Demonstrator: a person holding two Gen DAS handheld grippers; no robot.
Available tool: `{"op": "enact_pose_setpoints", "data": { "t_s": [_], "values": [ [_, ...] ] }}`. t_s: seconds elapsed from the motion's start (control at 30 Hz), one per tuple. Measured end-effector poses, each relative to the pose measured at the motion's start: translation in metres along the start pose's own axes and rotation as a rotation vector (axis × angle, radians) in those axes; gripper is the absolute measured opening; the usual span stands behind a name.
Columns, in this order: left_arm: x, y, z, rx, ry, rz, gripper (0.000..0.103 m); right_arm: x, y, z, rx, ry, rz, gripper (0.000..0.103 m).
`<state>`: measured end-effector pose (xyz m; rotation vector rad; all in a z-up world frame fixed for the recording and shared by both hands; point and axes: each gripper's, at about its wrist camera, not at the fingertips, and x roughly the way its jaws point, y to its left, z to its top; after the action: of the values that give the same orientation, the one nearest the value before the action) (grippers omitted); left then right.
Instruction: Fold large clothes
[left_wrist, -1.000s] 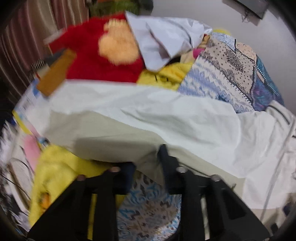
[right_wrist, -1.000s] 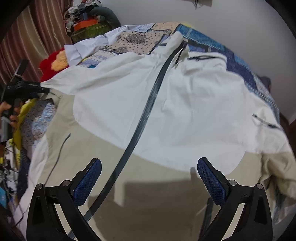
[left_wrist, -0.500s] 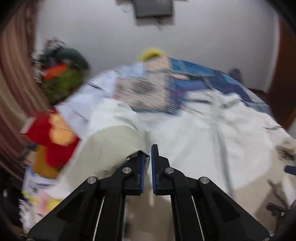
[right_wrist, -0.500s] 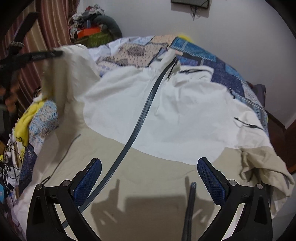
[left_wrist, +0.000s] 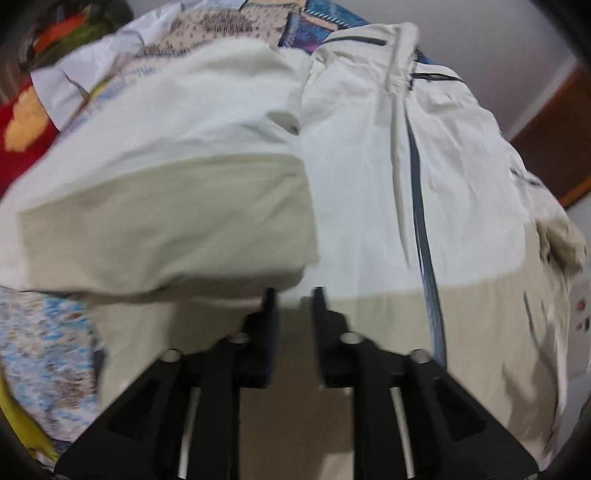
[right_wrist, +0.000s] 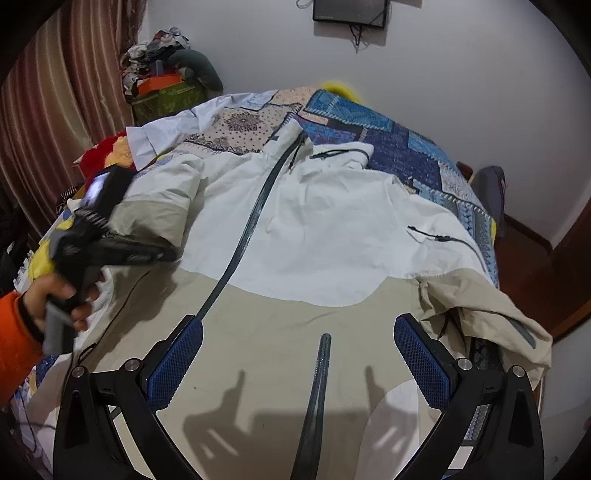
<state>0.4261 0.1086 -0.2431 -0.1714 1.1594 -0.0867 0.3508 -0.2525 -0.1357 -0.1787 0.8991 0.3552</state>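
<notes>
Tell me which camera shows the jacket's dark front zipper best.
The right wrist view: the zipper runs sharp and unbroken from collar down toward the hem of the jacket. The left wrist view shows the zipper too, but motion-blurred.

The bed, covered by a blue and beige patchwork quilt (right_wrist: 402, 147), carried a large white and beige zip-front jacket (right_wrist: 325, 236) spread flat across it. A white cloth (right_wrist: 162, 136) and a red plush toy (right_wrist: 105, 149) lay beside the jacket's folded sleeve.
</notes>
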Motion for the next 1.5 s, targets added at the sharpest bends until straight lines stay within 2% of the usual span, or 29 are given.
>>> {"op": "enact_pose_setpoints", "data": {
  "t_s": [0.03,0.07,0.1,0.13,0.23,0.33,0.43,0.5,0.57,0.7,0.77,0.83,0.87,0.93,1.03,1.13,1.27,1.4,1.5],
  "values": [
    [-0.014,0.005,-0.005,0.013,-0.027,0.0,0.048,0.003,-0.001,0.001,0.006,0.005,0.008,0.103],
    [-0.025,0.01,-0.009,0.015,-0.052,0.0,0.056,0.007,0.0,0.003,0.016,0.012,0.017,0.103],
    [-0.04,0.019,-0.012,0.01,-0.09,0.002,0.069,0.011,0.0,0.006,0.024,0.017,0.026,0.103],
    [-0.055,0.031,-0.014,-0.008,-0.128,0.011,0.079,0.015,0.002,0.008,0.03,0.021,0.037,0.103],
    [-0.082,0.075,-0.011,-0.116,-0.207,0.041,0.082,0.024,0.012,0.014,0.035,0.021,0.062,0.103],
    [-0.087,0.128,-0.009,-0.261,-0.212,0.045,0.082,0.031,0.022,0.021,0.025,0.003,0.061,0.103],
    [-0.09,0.191,-0.017,-0.462,-0.219,0.038,0.082,0.038,0.028,0.028,0.026,-0.001,0.061,0.103],
    [-0.094,0.222,-0.023,-0.543,-0.238,0.065,0.082,0.042,0.03,0.031,0.034,0.003,0.07,0.103],
    [-0.088,0.252,-0.025,-0.625,-0.248,0.061,0.082,0.047,0.03,0.032,0.038,0.013,0.073,0.103],
    [-0.069,0.287,-0.017,-0.702,-0.215,0.105,0.078,0.06,0.028,0.031,0.053,0.048,0.069,0.103],
    [-0.061,0.295,-0.008,-0.706,-0.201,0.129,0.064,0.066,0.024,0.029,0.077,0.06,0.064,0.103],
    [-0.058,0.298,0.0,-0.703,-0.2,0.143,0.034,0.069,0.018,0.026,0.105,0.07,0.073,0.103],
    [-0.058,0.296,0.003,-0.698,-0.205,0.148,0.032,0.07,0.015,0.025,0.118,0.077,0.077,0.103],
    [-0.068,0.288,0.01,-0.654,-0.23,0.214,0.02,0.071,0.01,0.023,0.132,0.085,0.082,0.103],
    [-0.088,0.26,0.027,-0.52,-0.281,0.309,0.016,0.066,0.003,0.023,0.13,0.075,0.067,0.103],
    [-0.119,0.214,0.049,-0.385,-0.361,0.325,0.012,0.056,-0.004,0.026,0.119,0.046,0.051,0.103],
    [-0.163,0.141,0.076,-0.232,-0.467,0.279,0.008,0.04,-0.015,0.033,0.131,-0.003,0.053,0.103],
    [-0.195,0.055,0.103,-0.091,-0.545,0.164,0.007,0.023,-0.025,0.036,0.156,-0.057,0.081,0.103],
    [-0.203,-0.011,0.119,0.01,-0.565,0.085,0.007,0.011,-0.032,0.034,0.16,-0.084,0.096,0.103]
  ]
}}
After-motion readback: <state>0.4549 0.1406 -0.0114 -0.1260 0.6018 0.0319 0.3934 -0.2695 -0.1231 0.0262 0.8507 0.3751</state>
